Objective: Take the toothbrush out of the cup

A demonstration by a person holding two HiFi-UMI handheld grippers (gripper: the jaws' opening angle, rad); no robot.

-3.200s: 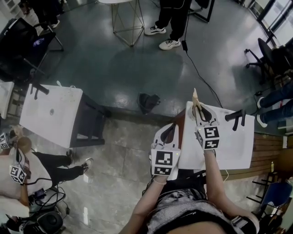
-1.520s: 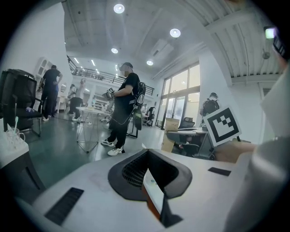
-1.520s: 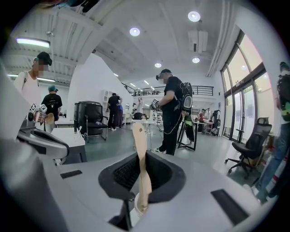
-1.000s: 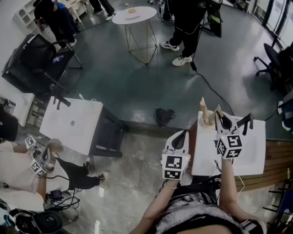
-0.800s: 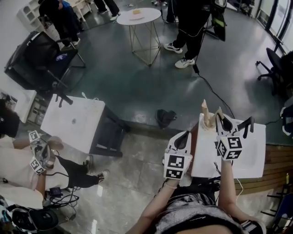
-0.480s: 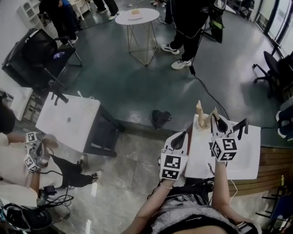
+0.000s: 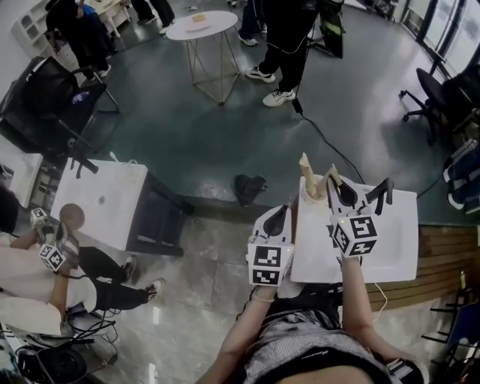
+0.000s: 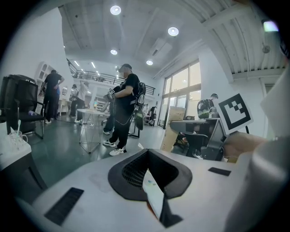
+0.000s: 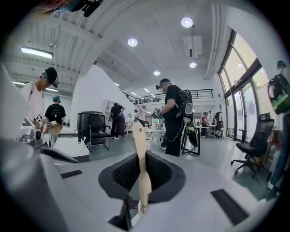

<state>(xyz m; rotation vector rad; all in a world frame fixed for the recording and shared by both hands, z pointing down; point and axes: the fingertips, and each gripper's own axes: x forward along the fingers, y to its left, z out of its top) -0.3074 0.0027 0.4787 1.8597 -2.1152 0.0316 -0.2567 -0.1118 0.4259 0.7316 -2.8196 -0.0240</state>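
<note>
My right gripper (image 7: pixel 339 187) is shut on a pale wooden toothbrush (image 7: pixel 332 177), which sticks up out of its jaws. In the right gripper view the toothbrush (image 9: pixel 139 145) stands upright between the pads of that gripper (image 9: pixel 144 179). Just left of it a beige cup (image 7: pixel 315 192) sits at the far left corner of the white sink top (image 7: pixel 390 251). Another pale stick (image 7: pixel 304 165) stands in the cup. My left gripper (image 7: pixel 275 220) hangs beside the top's left edge, jaws together. A thin white strip shows between the jaws of the left gripper (image 8: pixel 152 183).
A black tap (image 7: pixel 379 195) stands at the top's far right. A second white stand (image 7: pixel 97 199) is at the left, and beside it a person (image 7: pixel 45 251) holds grippers. On the dark floor there are a round table (image 7: pixel 199 22), a standing person (image 7: pixel 289 37), a cable and office chairs (image 7: pixel 442 90).
The head view has swung, so the room has shifted in the picture. My right gripper keeps its hold on the toothbrush next to the cup. The left gripper stays as it was.
</note>
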